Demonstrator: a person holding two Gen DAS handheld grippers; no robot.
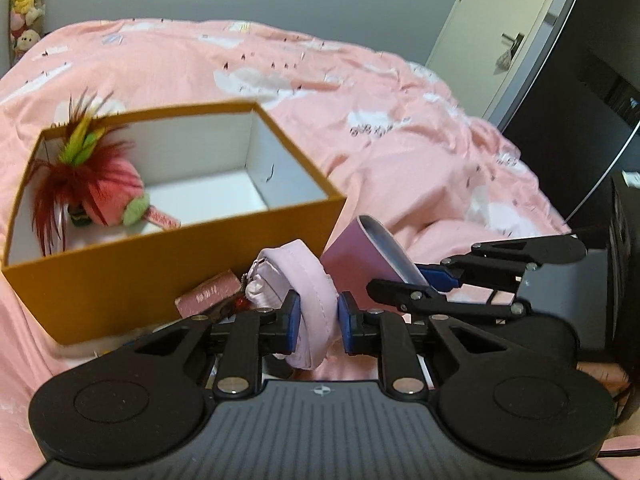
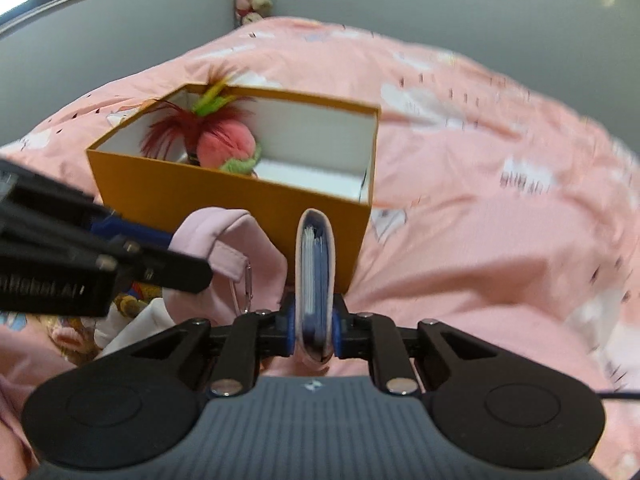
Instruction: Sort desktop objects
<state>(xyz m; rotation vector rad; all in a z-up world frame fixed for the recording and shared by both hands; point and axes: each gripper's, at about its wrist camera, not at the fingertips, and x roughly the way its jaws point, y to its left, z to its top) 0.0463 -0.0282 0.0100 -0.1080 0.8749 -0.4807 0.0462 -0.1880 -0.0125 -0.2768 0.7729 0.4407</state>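
Note:
An open orange box (image 1: 168, 256) with a white inside sits on the pink bedspread; it also shows in the right wrist view (image 2: 224, 196). A pink plush toy with red feathers (image 1: 100, 184) lies in its left end, seen too in the right wrist view (image 2: 224, 142). My left gripper (image 1: 318, 322) is shut on a pale pink padded pouch (image 1: 304, 280), just in front of the box. My right gripper (image 2: 314, 334) is shut on a pink card wallet (image 2: 316, 264), held upright near the box's right front corner. The wallet (image 1: 360, 256) and right gripper (image 1: 436, 284) show in the left wrist view.
A pink tag (image 1: 212, 294) and small trinkets (image 2: 128, 304) lie on the bedspread by the box's front wall. Rumpled bedspread (image 2: 500, 200) spreads right of the box. A door (image 1: 488, 32) and dark monitor (image 1: 592, 112) stand at the right. Plush toys (image 1: 26, 4) sit far back.

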